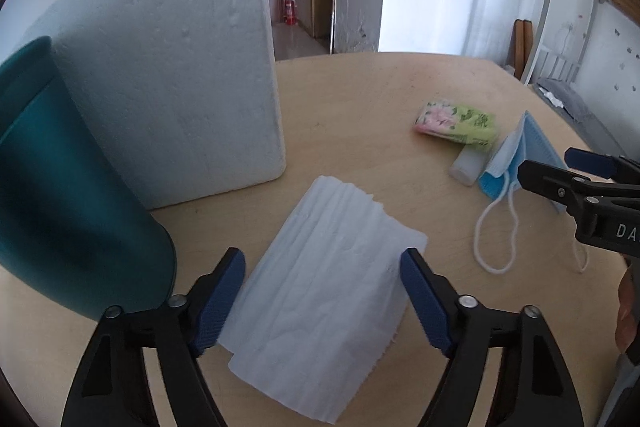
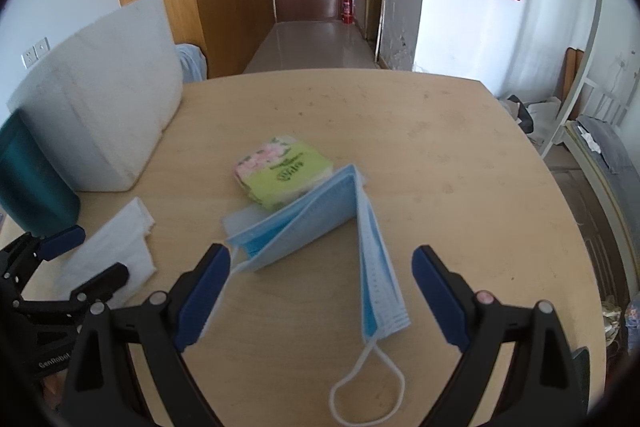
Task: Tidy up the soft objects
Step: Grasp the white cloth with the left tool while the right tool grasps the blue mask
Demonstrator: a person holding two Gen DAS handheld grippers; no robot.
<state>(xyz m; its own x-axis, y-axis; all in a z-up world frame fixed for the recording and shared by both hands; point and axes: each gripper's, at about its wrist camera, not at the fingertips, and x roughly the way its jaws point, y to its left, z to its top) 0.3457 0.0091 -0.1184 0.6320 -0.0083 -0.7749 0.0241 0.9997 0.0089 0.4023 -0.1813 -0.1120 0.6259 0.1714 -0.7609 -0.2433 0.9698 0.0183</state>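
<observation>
The stack of white tissues [image 1: 320, 291] lies flat on the wooden table [image 1: 360, 99], between the blue pads of my left gripper [image 1: 322, 297]; the pads stand just at its edges, and I cannot tell whether they press it. My right gripper [image 2: 320, 297] is spread wide and holds nothing, straddling the folded blue face masks [image 2: 320, 227]. Behind them lies a green tissue packet [image 2: 284, 173]. A white foam block [image 1: 172, 67] and a teal bin [image 1: 60, 187] stand left.

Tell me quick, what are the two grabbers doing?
Left gripper: open around the white tissue stack, not squeezing it.
Right gripper: open over the blue face mask, holding nothing.
</observation>
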